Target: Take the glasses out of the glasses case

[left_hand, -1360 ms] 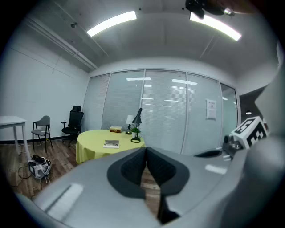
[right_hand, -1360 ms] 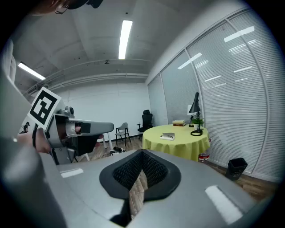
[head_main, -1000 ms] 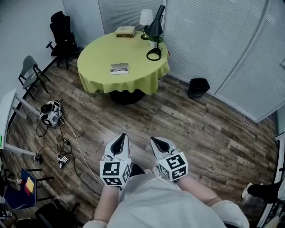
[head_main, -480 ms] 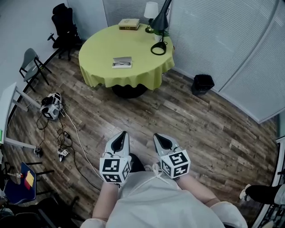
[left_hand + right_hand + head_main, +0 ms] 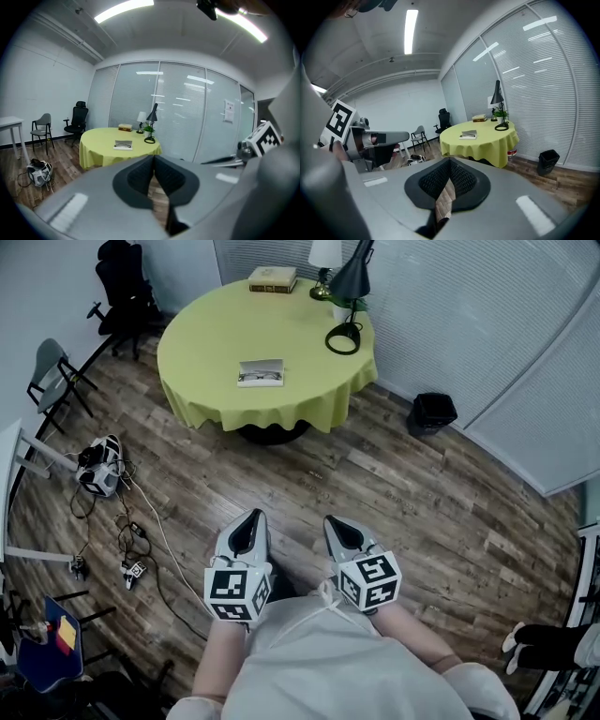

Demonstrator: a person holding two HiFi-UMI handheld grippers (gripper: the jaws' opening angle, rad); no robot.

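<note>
Glasses case [image 5: 261,373] is seen crosswise on the tabletop [image 5: 202,338] well ahead, nearer left tongs [image 5: 249,521] than right tongs [image 5: 337,526], both clenched empty.

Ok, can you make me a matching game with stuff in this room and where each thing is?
Things:
1. glasses case
2. book
3. black bin
4. black office chair

Places, as seen in the head view:
A. on the floor, right of the table
B. at the far edge of the table
C. on the floor, left of the table
D. near the middle of the table

Pairs: 1-D, 2-B, 3-A, 4-C.
</note>
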